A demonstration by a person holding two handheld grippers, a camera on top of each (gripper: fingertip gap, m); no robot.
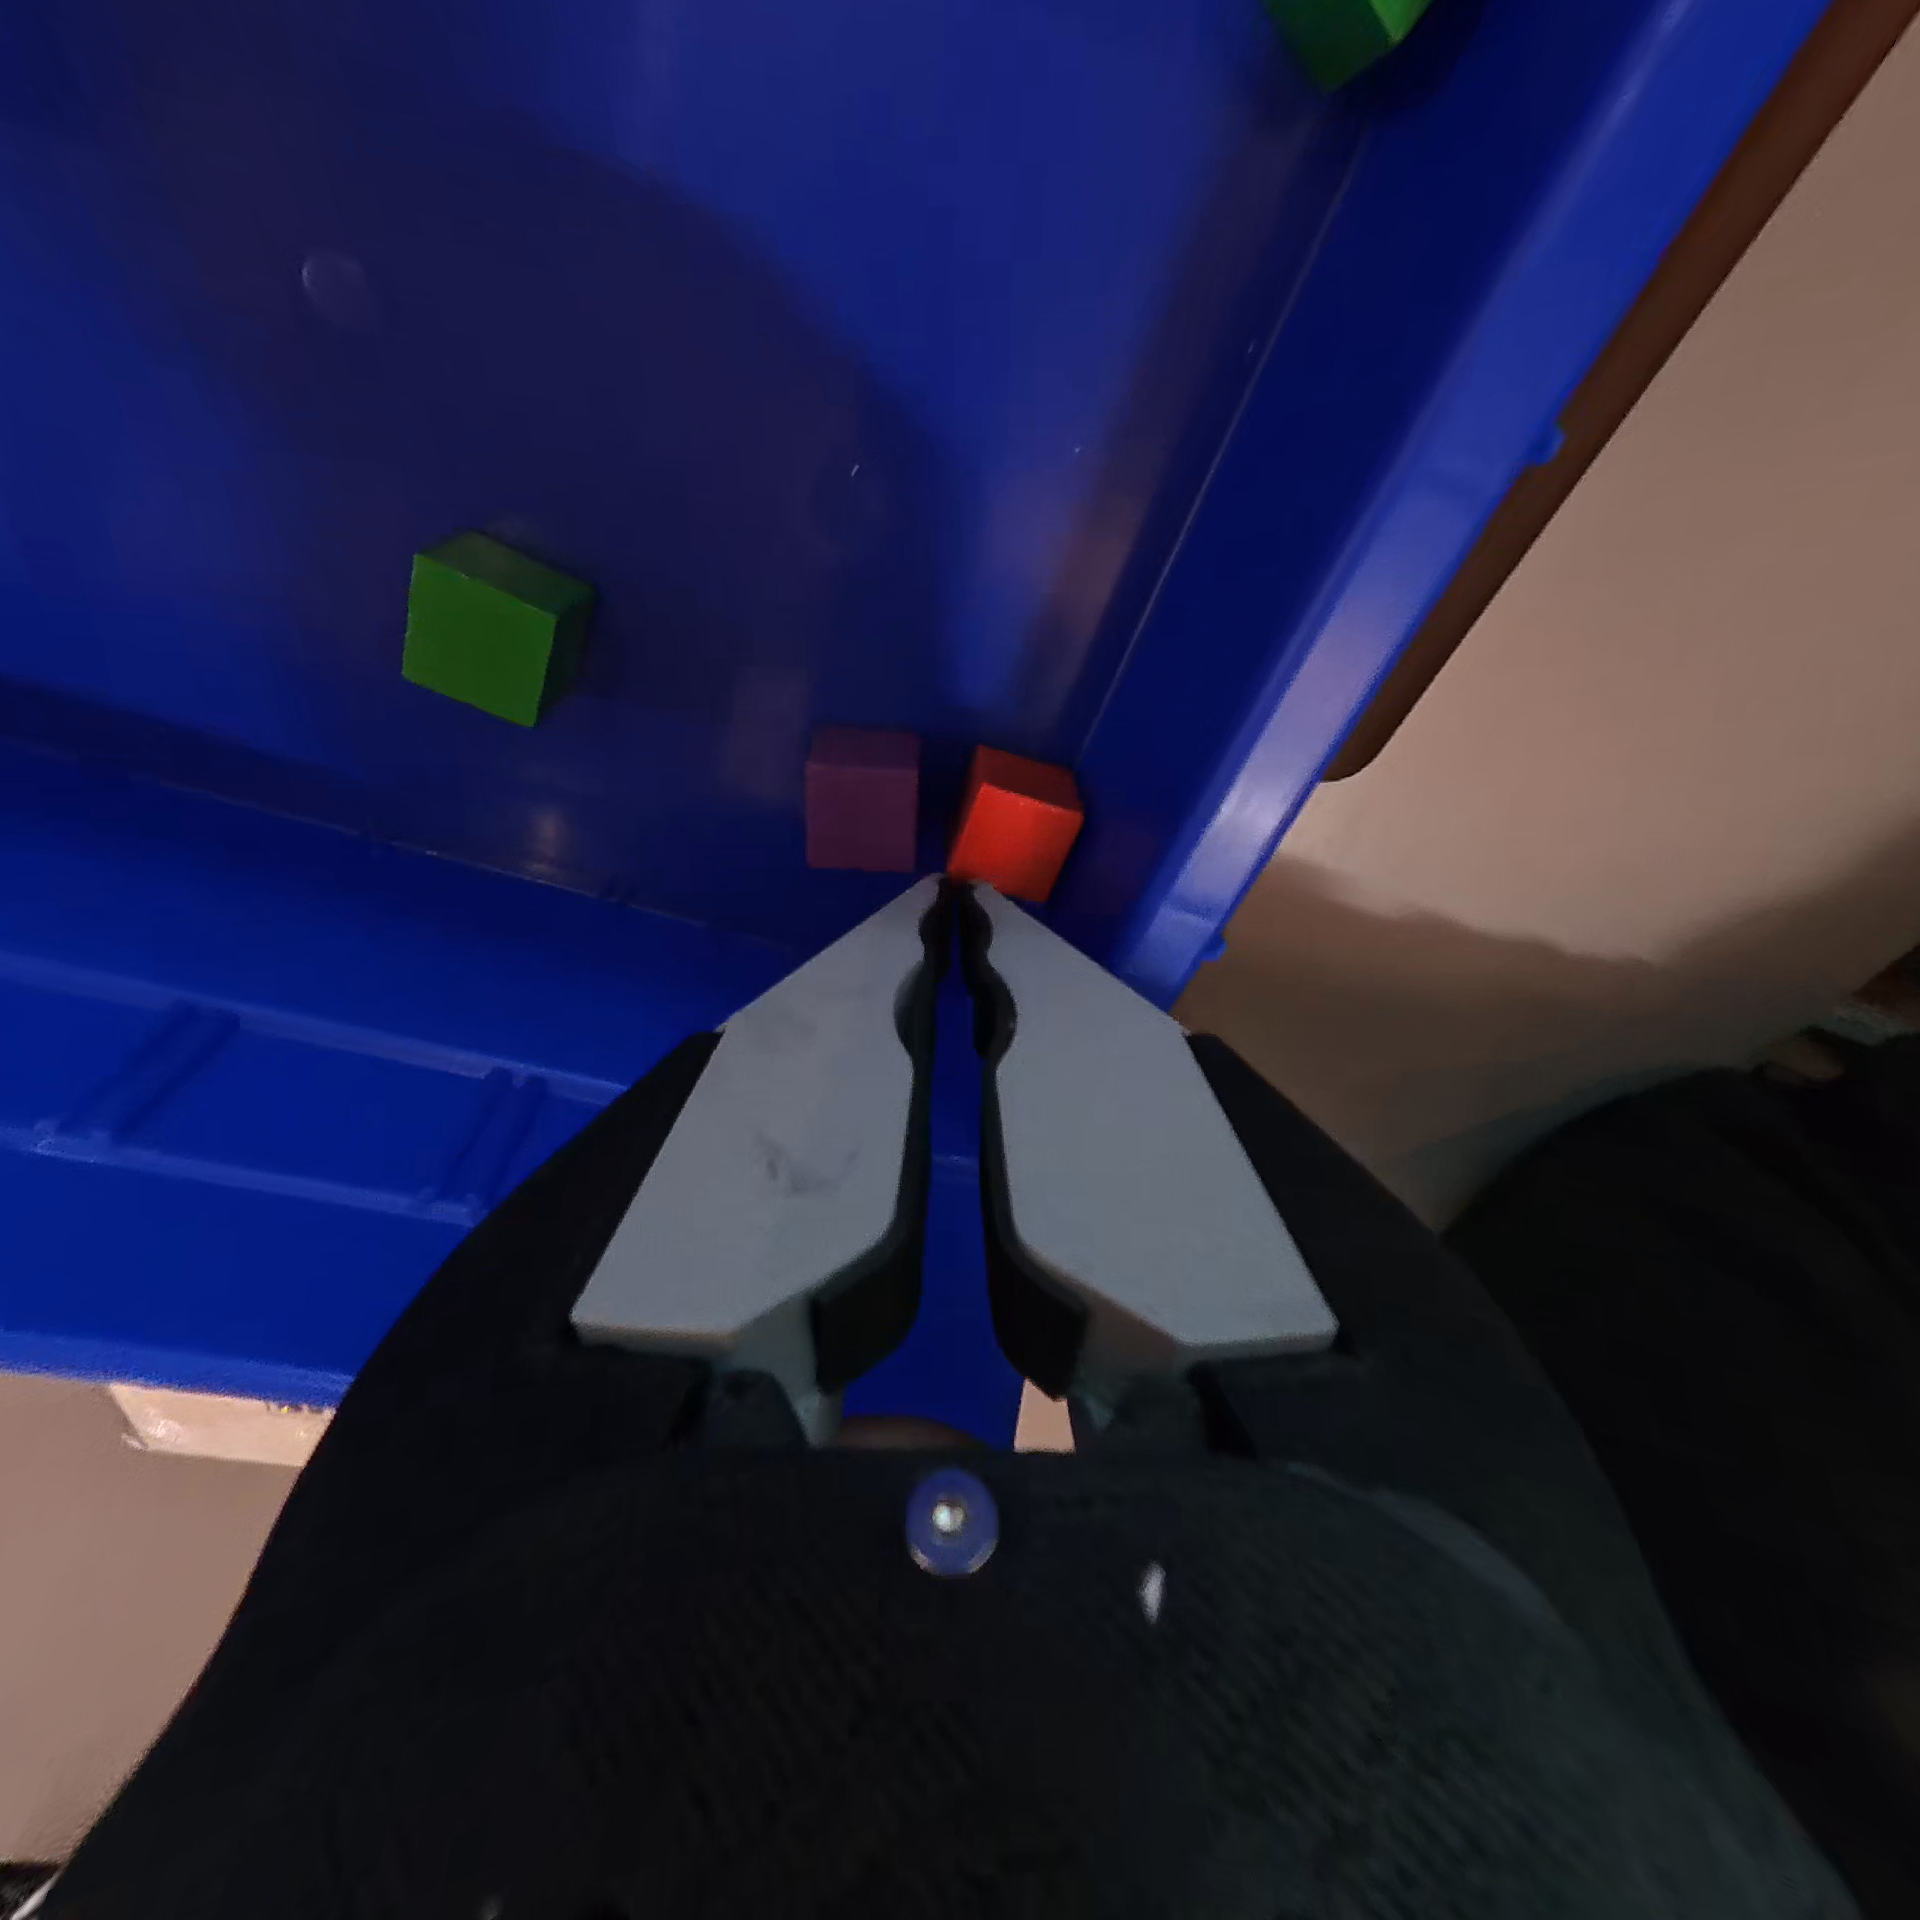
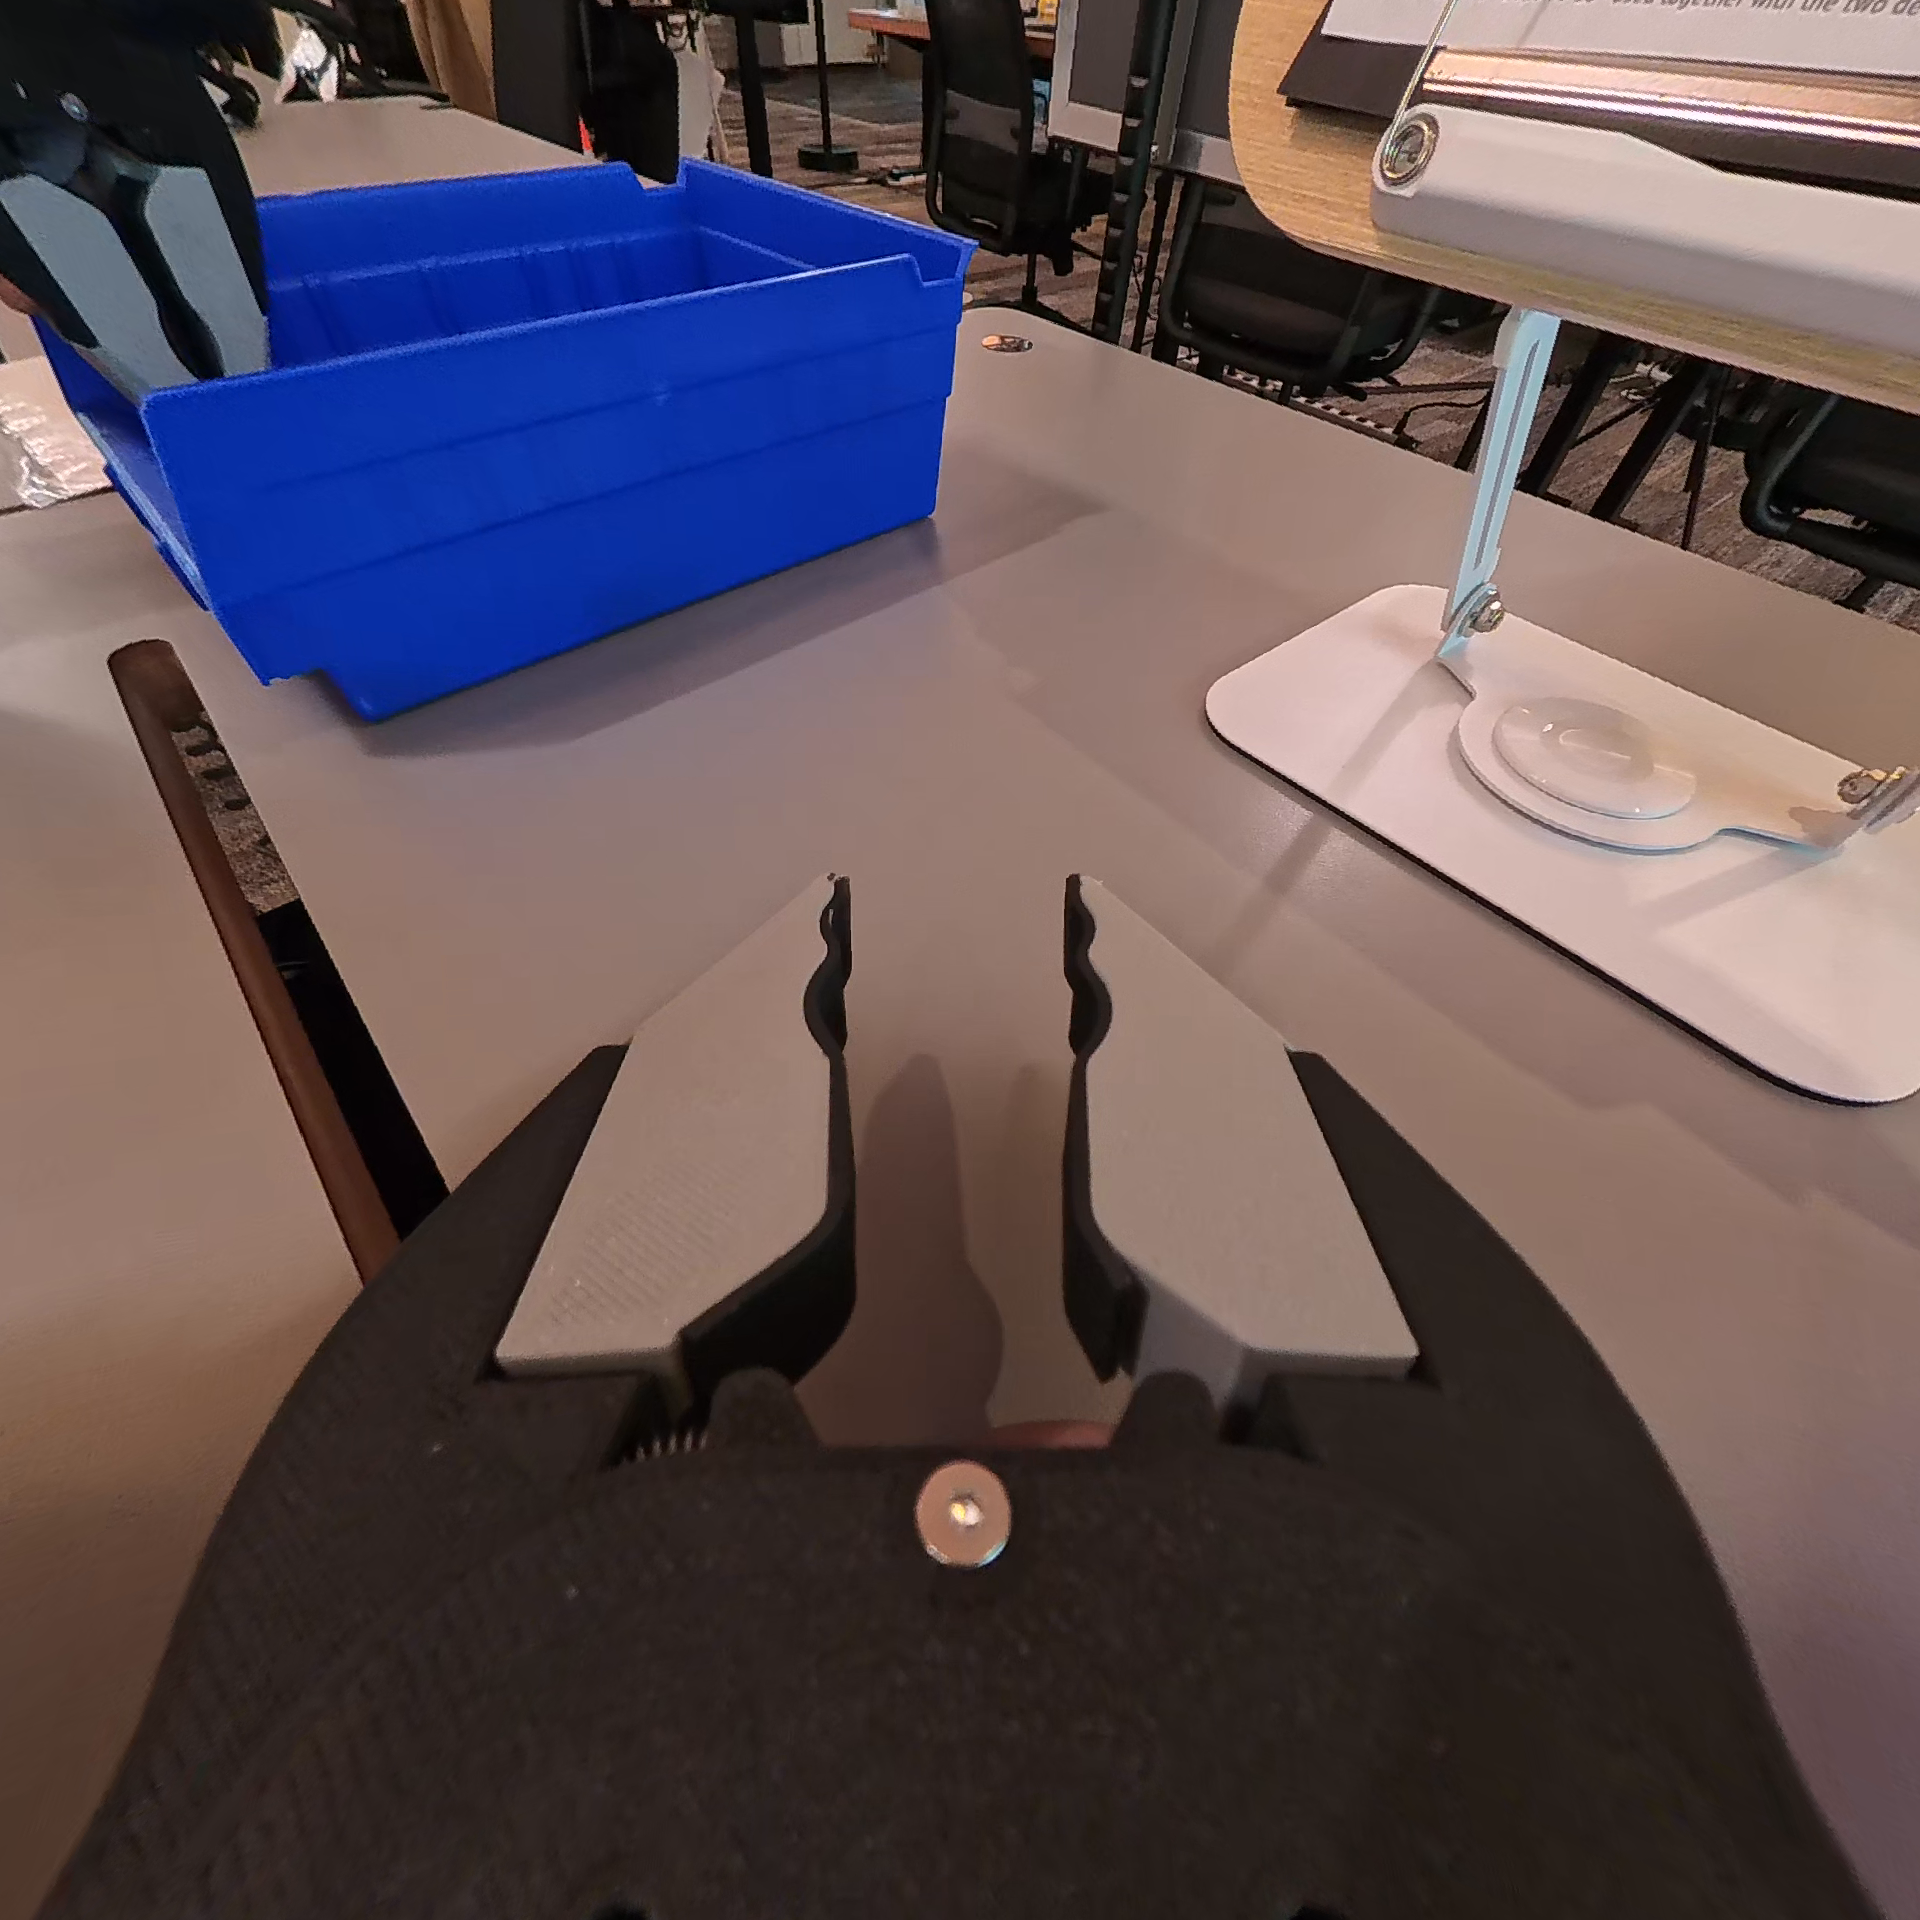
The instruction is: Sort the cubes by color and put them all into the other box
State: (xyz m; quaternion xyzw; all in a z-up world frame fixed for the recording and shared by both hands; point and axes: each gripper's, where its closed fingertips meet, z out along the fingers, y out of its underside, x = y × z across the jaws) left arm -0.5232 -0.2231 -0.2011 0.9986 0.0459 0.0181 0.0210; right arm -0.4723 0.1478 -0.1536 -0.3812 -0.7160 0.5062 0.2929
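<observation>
Red cube (image 1: 1013, 821) cornered in blue box (image 1: 1299, 582) beside purple cube (image 1: 862, 800); left tool (image 1: 951, 894) closed, empty; right tool (image 2: 954, 894) agape, empty.

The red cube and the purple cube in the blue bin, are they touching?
Apart. The left wrist view shows a dark strip of bin floor between the red cube and the purple cube.

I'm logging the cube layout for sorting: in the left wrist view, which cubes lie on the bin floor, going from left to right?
Green cube → purple cube → red cube, just ahead of the left gripper → second green cube, cut off at the top edge.
</observation>
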